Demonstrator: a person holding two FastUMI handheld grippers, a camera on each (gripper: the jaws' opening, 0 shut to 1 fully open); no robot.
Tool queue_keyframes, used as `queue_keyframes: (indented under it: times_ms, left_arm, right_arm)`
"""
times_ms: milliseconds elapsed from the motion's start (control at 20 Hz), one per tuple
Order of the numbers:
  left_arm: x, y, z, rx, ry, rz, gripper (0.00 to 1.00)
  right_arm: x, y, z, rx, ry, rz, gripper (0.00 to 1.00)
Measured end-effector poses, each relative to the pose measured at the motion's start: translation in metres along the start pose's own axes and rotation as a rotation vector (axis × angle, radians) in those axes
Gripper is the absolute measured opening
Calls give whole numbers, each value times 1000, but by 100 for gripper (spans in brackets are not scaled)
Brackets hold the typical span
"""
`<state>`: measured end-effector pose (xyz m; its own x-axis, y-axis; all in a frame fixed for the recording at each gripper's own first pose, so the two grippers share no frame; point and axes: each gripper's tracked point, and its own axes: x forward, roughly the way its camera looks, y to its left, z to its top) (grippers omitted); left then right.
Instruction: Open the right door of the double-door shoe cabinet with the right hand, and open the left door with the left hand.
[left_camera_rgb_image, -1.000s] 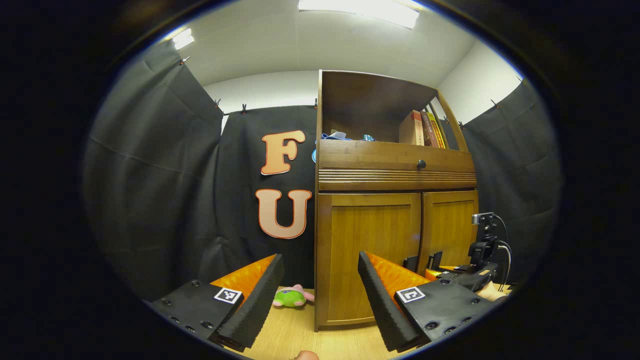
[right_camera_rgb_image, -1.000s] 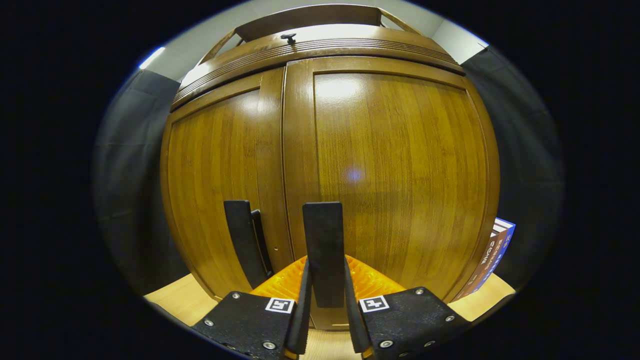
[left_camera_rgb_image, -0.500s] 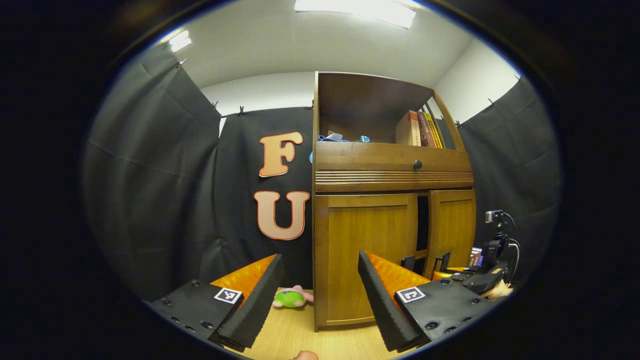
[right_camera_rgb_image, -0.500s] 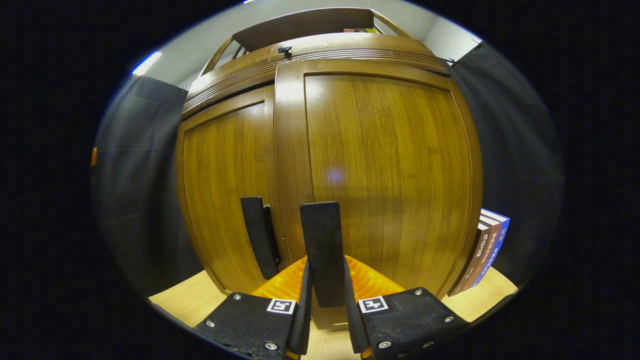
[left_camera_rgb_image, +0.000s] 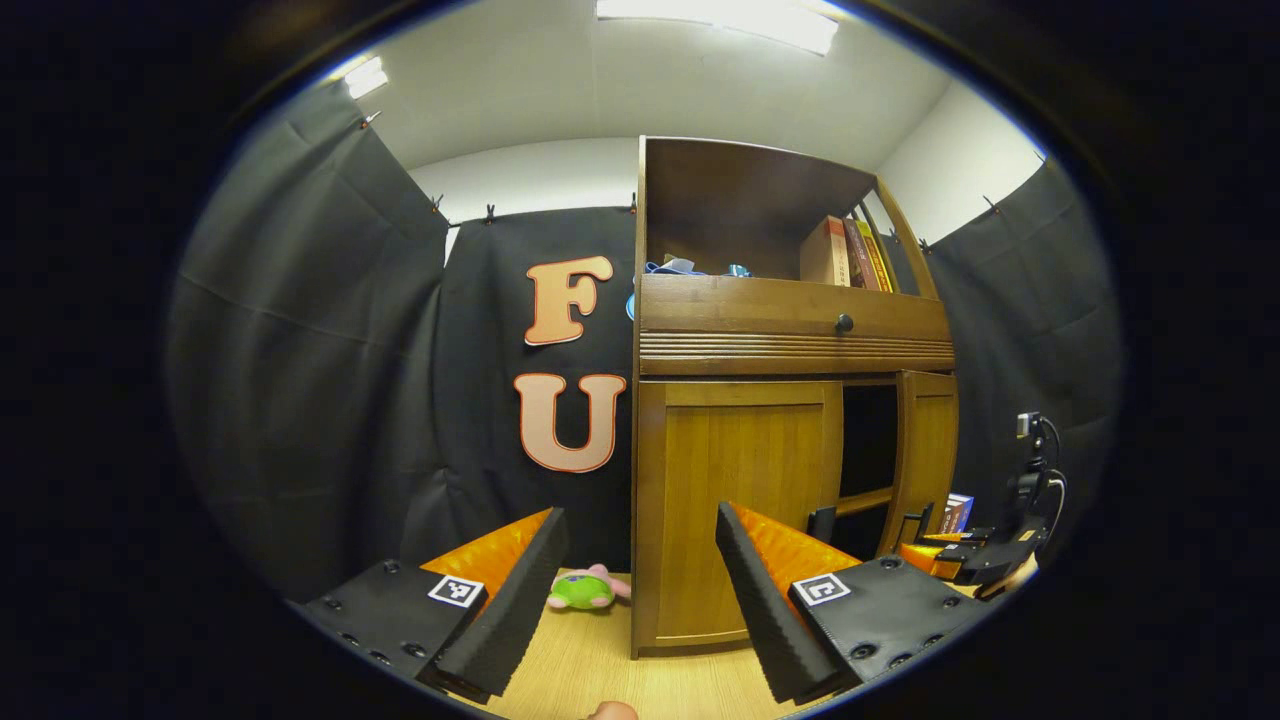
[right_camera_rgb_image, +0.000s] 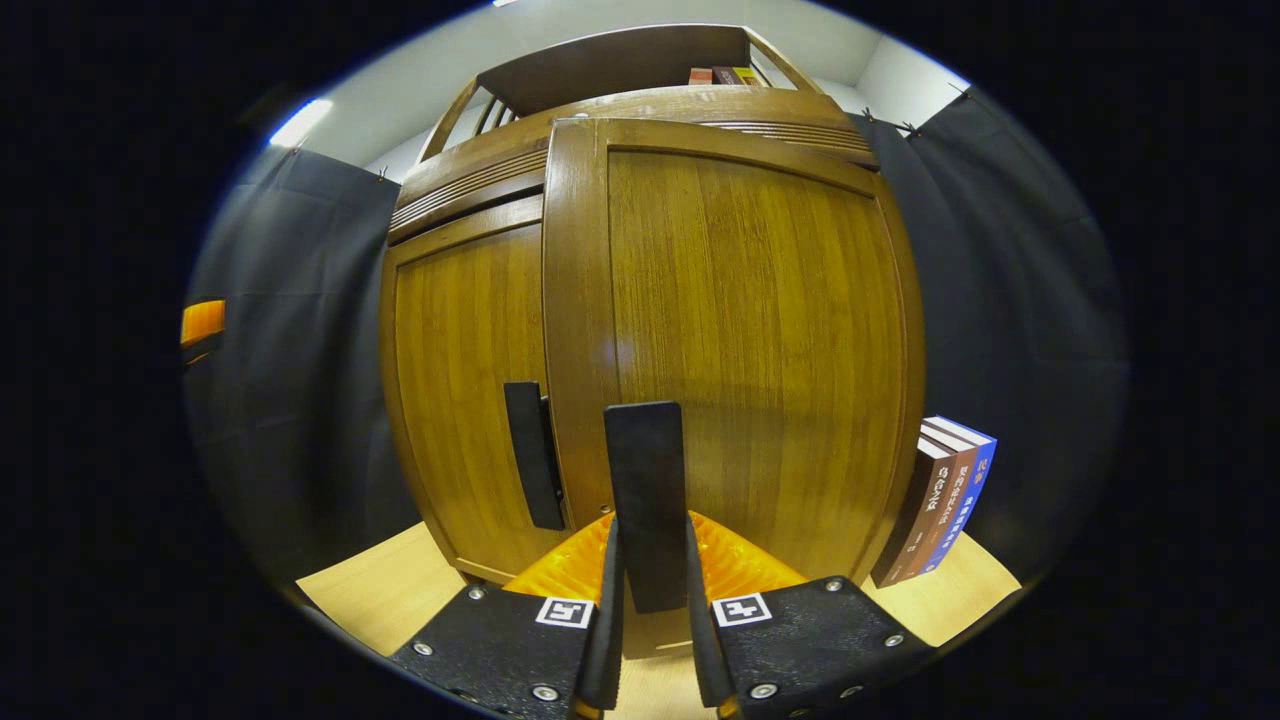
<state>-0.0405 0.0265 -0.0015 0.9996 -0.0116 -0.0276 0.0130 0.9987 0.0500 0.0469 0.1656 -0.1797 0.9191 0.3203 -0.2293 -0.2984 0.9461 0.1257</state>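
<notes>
In the left gripper view, the left gripper (left_camera_rgb_image: 640, 514) is seen at the bottom of the frame with its fingers (left_camera_rgb_image: 520, 590) spread wide; nothing is held between them. A fingertip (left_camera_rgb_image: 610, 711) of the person is glimpsed at the very bottom edge. Just beyond, on the wooden table (left_camera_rgb_image: 590, 670), a small green and pink plush toy (left_camera_rgb_image: 585, 590) is seen lying near the lower left corner of the shoe cabinet (left_camera_rgb_image: 790, 345). The left door (left_camera_rgb_image: 740, 500) is seen shut at centre frame. To its right a dark opening (left_camera_rgb_image: 868, 440) is exposed, and the right door (left_camera_rgb_image: 925, 450) is seen standing open beside it. At the lower right, the right gripper (left_camera_rgb_image: 915, 525) is seen at that door's free edge. Books (left_camera_rgb_image: 845, 255) are stood in the open upper shelf, above a drawer front with a dark knob (left_camera_rgb_image: 844, 323).

In the right gripper view, the right gripper (right_camera_rgb_image: 585, 395) is seen at bottom centre with the free edge of the right door (right_camera_rgb_image: 750, 330) taken between its fingers (right_camera_rgb_image: 650, 500); one is laid over the door's face and the other is set behind the edge. Whether both press on the wood cannot be told. The left door (right_camera_rgb_image: 465, 400) is seen shut farther back on the left. More books (right_camera_rgb_image: 945, 500) are stood on the table (right_camera_rgb_image: 370, 600) at the lower right.
</notes>
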Motion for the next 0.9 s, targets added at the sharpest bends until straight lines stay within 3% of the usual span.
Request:
queue_keyframes:
  times_ms: [650, 700, 750, 800, 900]
  left_arm:
    - [-12, -18, 2, -8, -6, -37, 96]
    - [-13, -19, 2, -5, -4, -38, 95]
    - [-15, -21, 3, -2, -4, -39, 96]
    - [-16, -22, 3, -2, -5, -40, 95]
    - [-19, -24, 4, -3, -7, -44, 96]
  right_arm:
    - [-56, -27, 2, -20, -3, -32, 27]
    - [-58, -29, 1, -22, -5, -36, 36]
    - [-61, -31, 2, -25, -6, -41, 26]
    - [-64, -34, 2, -27, -7, -49, 26]
    - [-70, -40, 1, -32, -8, -67, 16]
